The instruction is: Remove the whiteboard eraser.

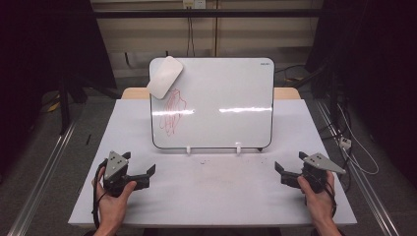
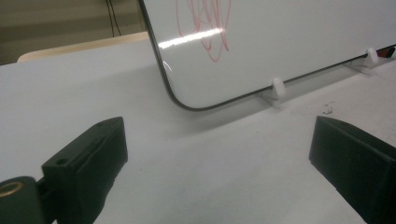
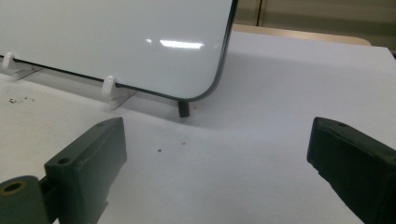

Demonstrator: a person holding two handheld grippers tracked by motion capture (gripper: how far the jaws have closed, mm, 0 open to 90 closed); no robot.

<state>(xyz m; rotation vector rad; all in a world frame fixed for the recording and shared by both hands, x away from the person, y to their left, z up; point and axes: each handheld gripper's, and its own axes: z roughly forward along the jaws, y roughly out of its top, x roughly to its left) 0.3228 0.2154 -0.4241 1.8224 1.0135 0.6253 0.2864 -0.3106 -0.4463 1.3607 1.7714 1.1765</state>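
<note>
Both your left hand-held gripper [image 1: 142, 176] and right hand-held gripper [image 1: 284, 173] rested apart, empty; next, likely reaching the eraser [image 1: 164, 77] above the scribble [image 1: 173, 111].

High view: above near table [image 1: 211, 196] edge, facing forward-down. Both gripper views: low, close over tabletop, facing whiteboard [image 1: 221, 98] ahead of jaws; share its bottom edge, clips.

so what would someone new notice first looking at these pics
The eye goes first to the whiteboard propped upright on small white clips at the middle of the table, with a red scribble on its left side. A white eraser sticks tilted at the board's top left corner. Nearer the person, the left gripper and right gripper sit low at either side, jaws open with nothing between them.
</note>
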